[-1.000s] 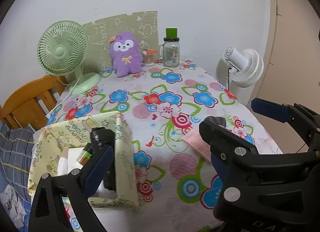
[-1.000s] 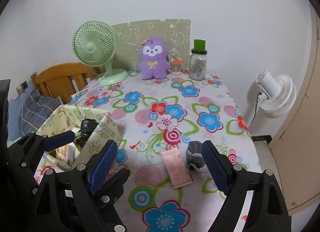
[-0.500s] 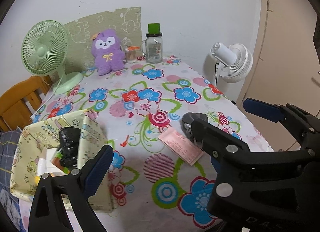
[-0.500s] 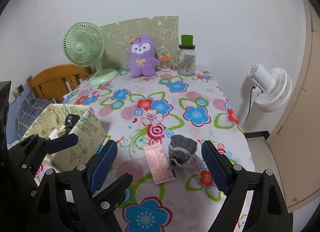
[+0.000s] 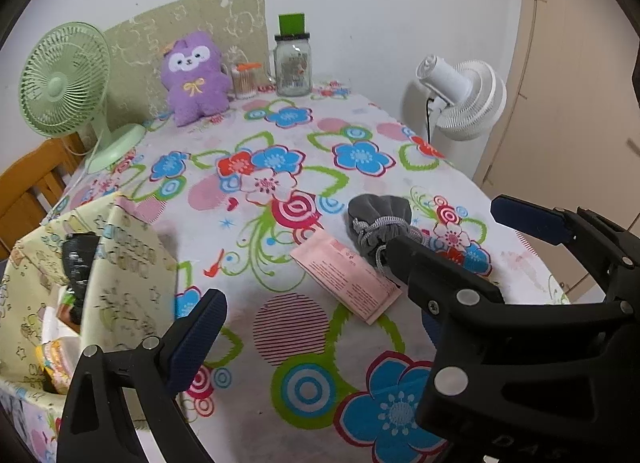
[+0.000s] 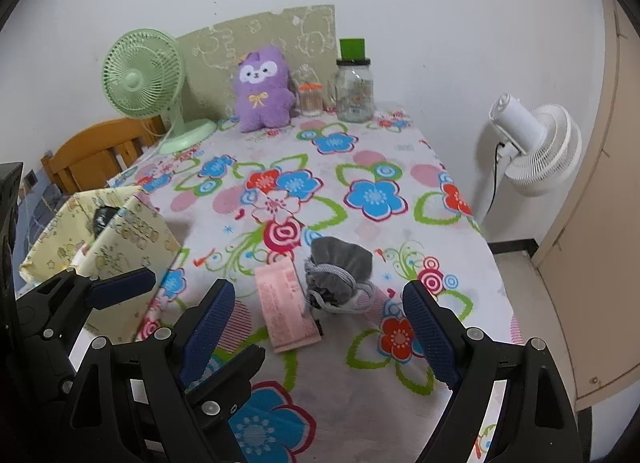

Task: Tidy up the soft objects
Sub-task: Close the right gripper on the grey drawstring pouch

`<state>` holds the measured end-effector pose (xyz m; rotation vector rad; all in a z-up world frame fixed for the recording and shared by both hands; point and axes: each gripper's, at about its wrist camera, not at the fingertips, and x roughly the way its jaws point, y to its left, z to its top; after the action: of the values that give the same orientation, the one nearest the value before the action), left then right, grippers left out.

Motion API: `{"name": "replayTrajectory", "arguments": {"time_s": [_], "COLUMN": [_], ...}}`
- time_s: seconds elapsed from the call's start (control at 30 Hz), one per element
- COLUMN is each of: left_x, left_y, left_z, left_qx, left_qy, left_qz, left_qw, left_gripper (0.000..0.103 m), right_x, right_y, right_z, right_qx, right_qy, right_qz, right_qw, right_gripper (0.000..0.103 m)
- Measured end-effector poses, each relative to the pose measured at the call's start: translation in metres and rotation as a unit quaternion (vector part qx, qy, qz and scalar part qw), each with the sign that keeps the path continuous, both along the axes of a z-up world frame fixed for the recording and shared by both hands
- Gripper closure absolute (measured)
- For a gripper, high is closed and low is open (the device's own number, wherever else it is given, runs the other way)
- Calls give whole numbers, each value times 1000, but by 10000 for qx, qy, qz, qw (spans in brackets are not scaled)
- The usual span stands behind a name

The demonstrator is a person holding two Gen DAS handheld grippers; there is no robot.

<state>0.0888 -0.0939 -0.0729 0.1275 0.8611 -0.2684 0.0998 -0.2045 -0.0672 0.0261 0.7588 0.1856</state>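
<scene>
A grey pouch lies on the flowered tablecloth near the table's front right part, its drawstring cord trailing toward the near edge. Just left of it, touching or slightly tucked under its edge, lies a flat pink packet.

The right gripper hangs above the cloth with its jaws spread wide and nothing between them; pouch and packet sit in the gap as seen from its camera, but well beyond the blue pads. The left gripper is also wide open and empty. In its view the right gripper's dark body crosses the lower right and hides part of the pouch and the corner of the packet.

At the table's left edge stands a pale yellow fabric box printed with cartoon figures, open at the top. A black thing pokes up inside it, with some paper and packets lower down; what they are is unclear.

Along the far edge, against the wall, stand a green fan, a purple plush, a small jar with an orange lid and a glass jar with a green cap. A green patterned board leans behind them. A wooden chair shows past the table's left side, and a white fan stands on the floor to the right, its cord hanging down. A beige door fills the right margin.
</scene>
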Motion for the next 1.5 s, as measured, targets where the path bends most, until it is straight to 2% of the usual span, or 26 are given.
{"name": "replayTrajectory", "arguments": {"time_s": [0.17, 0.23, 0.6, 1.0, 1.13, 1.5], "left_x": [13, 17, 40, 57, 60, 61], "left_y": [-4, -4, -8, -10, -11, -24], "left_z": [-13, -18, -31, -42, -43, -45], "left_qx": [76, 53, 50, 81, 77, 238], "left_qy": [229, 301, 485, 622, 641, 620], "left_qz": [78, 97, 160, 220, 209, 156], "left_qw": [9997, 9995, 9987, 9978, 9977, 9977], "left_gripper": [4, 4, 4, 4, 4, 4], "right_x": [13, 18, 43, 71, 77, 76], "right_y": [-5, -7, -13, -6, -1, -9], "right_z": [-14, -18, -33, -50, -53, -53], "right_qx": [-27, -38, -31, -37, -52, 90], "right_qy": [102, 127, 345, 614, 626, 590], "right_qz": [-41, -49, -39, 61, 184, 241], "right_qw": [9999, 9999, 9994, 9981, 9979, 9979], "right_gripper": [16, 20, 25, 35, 43, 56]}}
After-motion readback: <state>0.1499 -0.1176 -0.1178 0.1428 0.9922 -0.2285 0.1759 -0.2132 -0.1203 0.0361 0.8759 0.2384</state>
